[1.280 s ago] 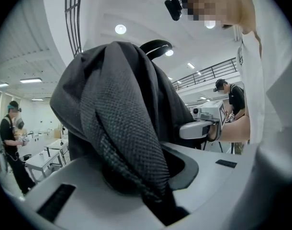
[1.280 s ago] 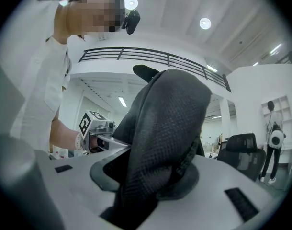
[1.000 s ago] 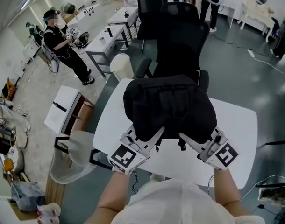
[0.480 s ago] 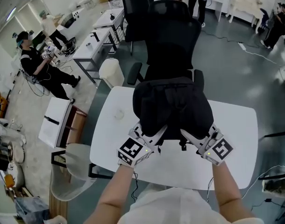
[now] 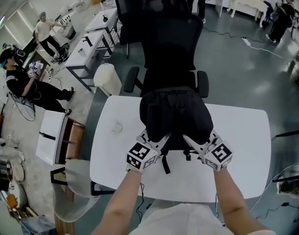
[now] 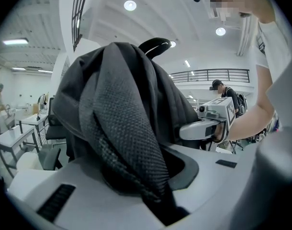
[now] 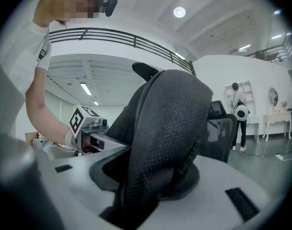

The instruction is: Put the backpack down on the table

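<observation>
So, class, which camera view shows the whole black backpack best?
The head view: the backpack shows whole from above, held by the left gripper and right gripper at its near edge. Each gripper view shows only a mesh strap close up, clamped in that gripper's jaws, with part of the bag behind it.

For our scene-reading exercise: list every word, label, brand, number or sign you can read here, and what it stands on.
No text here can be read.
On the left gripper and right gripper: square black-and-white marker patterns, no letters.
On the person's sleeve: dark print, too blurred to read.
On the backpack: no label showing.
</observation>
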Motion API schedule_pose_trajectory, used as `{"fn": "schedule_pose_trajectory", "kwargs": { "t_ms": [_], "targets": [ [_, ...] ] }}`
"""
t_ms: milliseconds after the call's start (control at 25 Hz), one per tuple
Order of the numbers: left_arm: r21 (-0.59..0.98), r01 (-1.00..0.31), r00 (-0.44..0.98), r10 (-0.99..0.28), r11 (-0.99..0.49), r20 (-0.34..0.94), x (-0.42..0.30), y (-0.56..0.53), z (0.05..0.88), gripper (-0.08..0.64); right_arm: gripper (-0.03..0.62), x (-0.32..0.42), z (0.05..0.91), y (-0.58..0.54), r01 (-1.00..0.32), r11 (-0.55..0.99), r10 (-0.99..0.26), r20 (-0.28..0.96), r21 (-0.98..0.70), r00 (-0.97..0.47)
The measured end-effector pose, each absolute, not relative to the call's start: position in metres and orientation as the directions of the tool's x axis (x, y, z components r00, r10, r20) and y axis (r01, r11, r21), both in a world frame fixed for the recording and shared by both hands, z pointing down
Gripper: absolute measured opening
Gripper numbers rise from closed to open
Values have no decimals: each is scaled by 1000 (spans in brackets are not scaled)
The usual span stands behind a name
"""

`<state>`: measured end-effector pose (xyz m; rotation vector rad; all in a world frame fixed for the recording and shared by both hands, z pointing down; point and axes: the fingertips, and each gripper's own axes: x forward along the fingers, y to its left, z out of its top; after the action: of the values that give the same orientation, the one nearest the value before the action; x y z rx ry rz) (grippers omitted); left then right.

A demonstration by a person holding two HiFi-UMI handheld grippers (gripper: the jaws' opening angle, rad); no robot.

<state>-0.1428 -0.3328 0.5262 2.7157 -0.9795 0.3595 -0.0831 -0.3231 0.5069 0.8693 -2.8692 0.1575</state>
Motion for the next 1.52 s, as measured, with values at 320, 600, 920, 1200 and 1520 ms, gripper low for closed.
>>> {"fn": "schedule_pose_trajectory", "kwargs": {
  "t_ms": [320, 600, 920, 1200, 1520],
  "targets": [
    [178, -648, 747, -574, -740, 335, -144, -342, 566, 83, 176, -82, 548, -332, -607, 787, -580, 204, -108, -788],
    [178, -637, 754, -557, -750, 348, -140, -340, 580, 86, 184, -73, 566, -334, -642, 753, -610, 216, -143, -763],
    [196, -654, 743, -572, -731, 347, -140, -335, 592, 97, 196, -70, 579, -330, -650, 744, -612, 231, -155, -756],
    [196, -681, 723, -603, -706, 339, -148, -337, 594, 127, 204, -75, 582, -330, -658, 738, -618, 245, -148, -747],
    [196, -713, 692, -632, -673, 349, -149, -341, 596, 149, 213, -73, 583, -332, -672, 724, -629, 250, -156, -736]
  ]
}}
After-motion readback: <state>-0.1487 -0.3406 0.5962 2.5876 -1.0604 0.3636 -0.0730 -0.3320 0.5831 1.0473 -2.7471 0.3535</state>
